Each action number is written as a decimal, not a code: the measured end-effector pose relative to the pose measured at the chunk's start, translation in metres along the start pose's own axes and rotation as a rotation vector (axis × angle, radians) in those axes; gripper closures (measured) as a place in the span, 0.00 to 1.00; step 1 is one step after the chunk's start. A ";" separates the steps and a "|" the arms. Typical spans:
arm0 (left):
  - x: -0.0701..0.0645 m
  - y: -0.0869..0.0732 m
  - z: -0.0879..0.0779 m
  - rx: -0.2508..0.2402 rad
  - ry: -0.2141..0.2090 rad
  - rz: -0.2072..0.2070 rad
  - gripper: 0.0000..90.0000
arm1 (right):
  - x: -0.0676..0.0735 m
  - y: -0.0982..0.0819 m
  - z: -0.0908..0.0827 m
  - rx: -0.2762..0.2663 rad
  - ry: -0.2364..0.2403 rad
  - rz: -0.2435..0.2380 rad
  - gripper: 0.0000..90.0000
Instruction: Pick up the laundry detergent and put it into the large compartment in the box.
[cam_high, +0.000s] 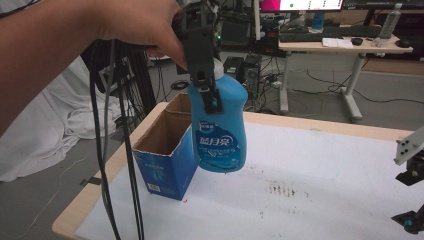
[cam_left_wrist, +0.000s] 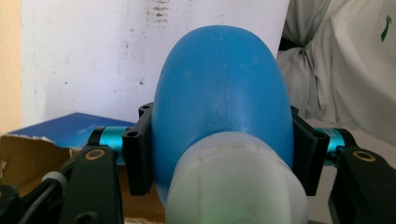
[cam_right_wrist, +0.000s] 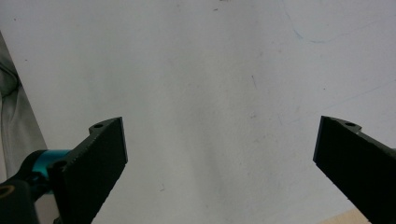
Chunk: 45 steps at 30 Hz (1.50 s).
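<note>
A blue detergent bottle (cam_high: 221, 132) with a white cap hangs in the air above the table, just right of an open blue cardboard box (cam_high: 165, 145). My left gripper (cam_high: 205, 85) is shut on the bottle's upper part, held from above by a hand. In the left gripper view the bottle (cam_left_wrist: 219, 93) sits between both black jaws, its white cap (cam_left_wrist: 236, 186) nearest the camera, and the box (cam_left_wrist: 60, 133) lies below at the left. My right gripper (cam_high: 412, 175) sits at the table's right edge. Its jaws stand wide apart over bare white table (cam_right_wrist: 210, 93) with nothing between them.
The white sheet covering the table (cam_high: 310, 165) has dark smudges near its middle. Black cables (cam_high: 102, 150) hang down at the left past the table's edge. White cloth (cam_high: 45, 130) lies on the floor to the left. A desk (cam_high: 345, 47) stands behind.
</note>
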<state>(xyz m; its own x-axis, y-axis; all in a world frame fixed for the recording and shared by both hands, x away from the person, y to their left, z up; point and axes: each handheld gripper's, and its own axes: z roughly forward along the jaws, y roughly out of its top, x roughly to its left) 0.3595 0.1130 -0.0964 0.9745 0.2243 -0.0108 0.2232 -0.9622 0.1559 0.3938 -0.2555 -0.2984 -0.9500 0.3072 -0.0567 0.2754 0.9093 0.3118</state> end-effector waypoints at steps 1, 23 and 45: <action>0.002 -0.002 -0.002 0.001 0.004 -0.006 0.42 | 0.000 0.000 0.000 -0.001 0.000 -0.003 0.02; 0.039 -0.069 -0.036 -0.069 0.058 -0.240 0.42 | -0.003 -0.002 -0.004 -0.010 -0.005 0.012 0.02; 0.062 -0.111 -0.034 -0.065 0.118 -0.334 0.42 | -0.006 0.000 -0.003 -0.003 -0.008 0.022 0.02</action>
<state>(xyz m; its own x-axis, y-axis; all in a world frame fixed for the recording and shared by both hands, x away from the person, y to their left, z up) 0.3940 0.2385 -0.0808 0.8374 0.5450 0.0413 0.5236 -0.8215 0.2257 0.3992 -0.2586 -0.2952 -0.9425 0.3291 -0.0580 0.2955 0.9017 0.3157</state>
